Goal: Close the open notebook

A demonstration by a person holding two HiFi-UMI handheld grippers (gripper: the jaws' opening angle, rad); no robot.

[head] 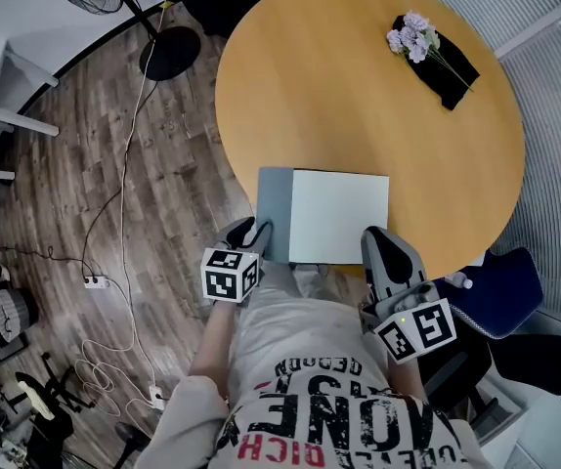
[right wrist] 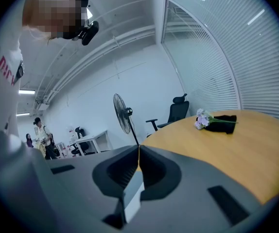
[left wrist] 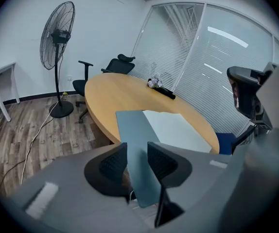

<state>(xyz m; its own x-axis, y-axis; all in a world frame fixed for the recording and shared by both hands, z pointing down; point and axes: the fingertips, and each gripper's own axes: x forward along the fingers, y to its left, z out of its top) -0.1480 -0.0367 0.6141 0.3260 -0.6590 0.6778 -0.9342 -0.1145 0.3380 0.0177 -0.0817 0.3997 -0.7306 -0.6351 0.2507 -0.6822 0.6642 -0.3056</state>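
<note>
The open notebook (head: 337,215) lies at the near edge of the round wooden table (head: 339,86), grey-blue cover (head: 274,213) on the left and white page on the right. My left gripper (head: 253,231) is at the cover's near-left corner. In the left gripper view its jaws (left wrist: 137,161) stand open with the cover (left wrist: 134,135) running between them, apart from the pads. My right gripper (head: 378,242) is at the notebook's near-right corner. Its jaws (right wrist: 139,164) are shut tip to tip; a grey-white strip shows low between them, and I cannot tell if it is gripped.
Purple flowers (head: 412,35) lie on a black cloth (head: 452,74) at the table's far right. A standing fan (left wrist: 57,38) and office chairs are beyond the table. A blue chair (head: 496,291) stands near right. Cables and a power strip (head: 93,281) lie on the floor.
</note>
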